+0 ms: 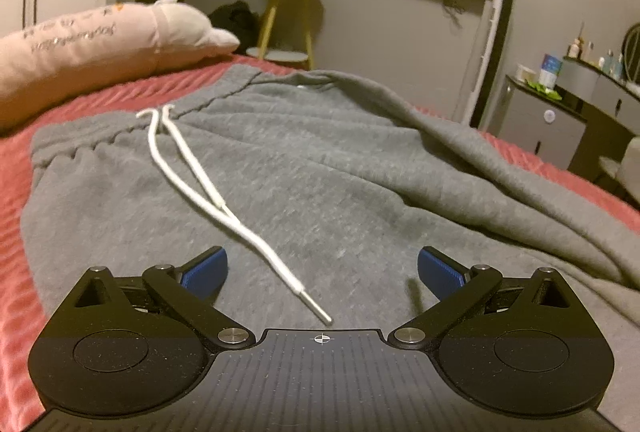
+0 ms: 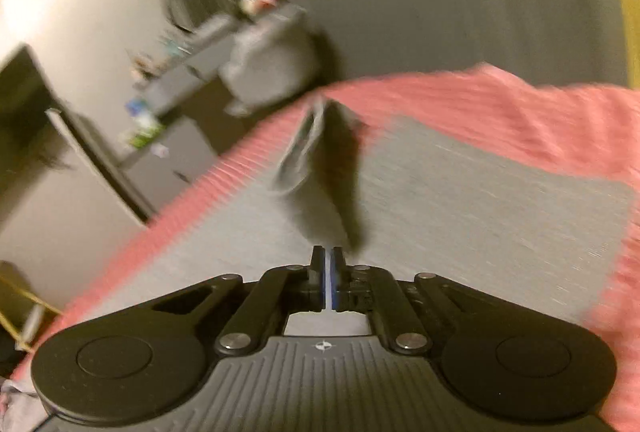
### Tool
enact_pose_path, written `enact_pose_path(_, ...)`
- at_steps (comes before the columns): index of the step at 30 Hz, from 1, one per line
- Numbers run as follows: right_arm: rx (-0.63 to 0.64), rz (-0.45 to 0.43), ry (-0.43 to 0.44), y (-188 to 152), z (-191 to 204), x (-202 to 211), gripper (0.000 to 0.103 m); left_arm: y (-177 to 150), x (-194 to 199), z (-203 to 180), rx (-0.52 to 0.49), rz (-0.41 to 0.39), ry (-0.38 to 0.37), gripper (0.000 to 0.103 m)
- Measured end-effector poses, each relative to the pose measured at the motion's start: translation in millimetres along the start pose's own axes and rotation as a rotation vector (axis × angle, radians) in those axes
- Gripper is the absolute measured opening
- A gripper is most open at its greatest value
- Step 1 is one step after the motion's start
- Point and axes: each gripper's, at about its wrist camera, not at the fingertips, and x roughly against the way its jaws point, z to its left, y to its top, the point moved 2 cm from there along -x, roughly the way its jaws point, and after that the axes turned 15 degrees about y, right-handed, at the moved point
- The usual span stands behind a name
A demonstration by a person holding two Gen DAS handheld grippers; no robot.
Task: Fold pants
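My right gripper (image 2: 328, 264) pinches a pants (image 1: 320, 160) fold; left gripper (image 1: 322, 268) wide. Lift evenly, avoiding the drawstring (image 1: 224, 208).

Pants (image 1: 320, 160) flat on the bed (image 1: 16, 192), waistband at the far end. Drawstring (image 1: 208, 192) on top, running back toward the left gripper (image 1: 322, 272). Pillow (image 1: 80, 48) behind, to the left. Stool (image 1: 286, 24) past the bed.
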Motion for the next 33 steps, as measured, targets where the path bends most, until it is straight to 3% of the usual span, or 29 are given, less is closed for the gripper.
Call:
enact_pose_path(2,-0.082,0.041,0.101,6,-9,-6,0.016,1,2,2,0.019,0.012,-0.011,0.103)
enact_pose_path(4,-0.206,0.048,0.192,10,-17,-15,0.054,0,4,3,0.013,0.014,-0.004,0.103)
enact_pose_path(5,-0.259,0.050,0.238,9,-21,-23,0.058,0,4,2,0.002,0.014,0.003,0.103)
enact_pose_path(6,-0.301,0.062,0.290,7,-25,-34,0.058,0,4,1,-0.007,0.017,0.006,0.103)
enact_pose_path(8,-0.352,0.088,0.293,1,-35,-49,0.058,-1,3,0,-0.016,0.019,0.002,0.103)
enact_pose_path(14,-0.461,0.056,0.317,-1,-64,-79,0.031,-4,-3,-11,-0.065,0.022,0.001,0.103)
enact_pose_path(16,-0.472,0.042,0.326,-3,-67,-84,0.015,-2,-2,-15,-0.077,0.025,-0.032,0.103)
enact_pose_path(17,-0.476,0.038,0.318,-5,-70,-87,0.013,0,0,-15,-0.076,0.030,-0.054,0.103)
enact_pose_path(22,-0.488,0.019,0.338,-8,-78,-86,0.012,42,4,-17,0.022,0.063,-0.176,0.103)
enact_pose_path(24,-0.484,0.016,0.349,-10,-80,-84,0.012,71,-2,-26,0.048,0.048,-0.203,0.103)
enact_pose_path(27,-0.475,0.018,0.352,-12,-80,-81,0.012,116,-27,-46,0.073,0.089,-0.270,0.100)
enact_pose_path(29,-0.468,0.019,0.358,-12,-81,-81,0.012,138,-53,-59,0.097,0.140,-0.279,0.085)
enact_pose_path(33,-0.484,0.021,0.378,-10,-85,-84,0.012,161,-116,-76,0.156,0.310,-0.266,0.074)
